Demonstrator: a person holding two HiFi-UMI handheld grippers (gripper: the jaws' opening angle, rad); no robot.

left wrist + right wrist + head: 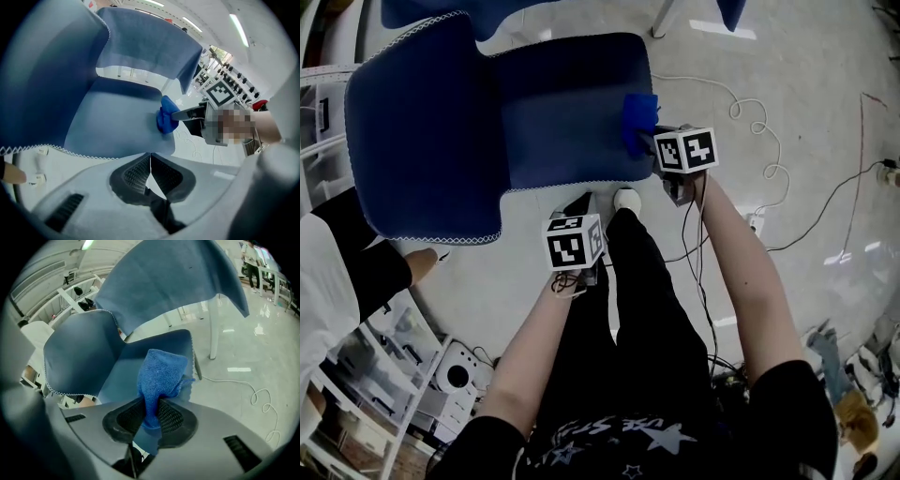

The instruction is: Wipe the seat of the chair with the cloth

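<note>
The right tongs [152, 411] pinch the blue cloth [161, 373] at the chair seat's [562, 131] edge. The left tongs [150, 171] are closed with nothing in them.

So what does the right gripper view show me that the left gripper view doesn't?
Only the right gripper view: the right gripper shut on the blue cloth, pinching its lower end, plus a cable lying on the floor. Only the left gripper view: the left gripper shut with nothing in it, and a side-on look at the right gripper holding the cloth at the seat's edge. Both: the blue chair seat and the cloth.
</note>
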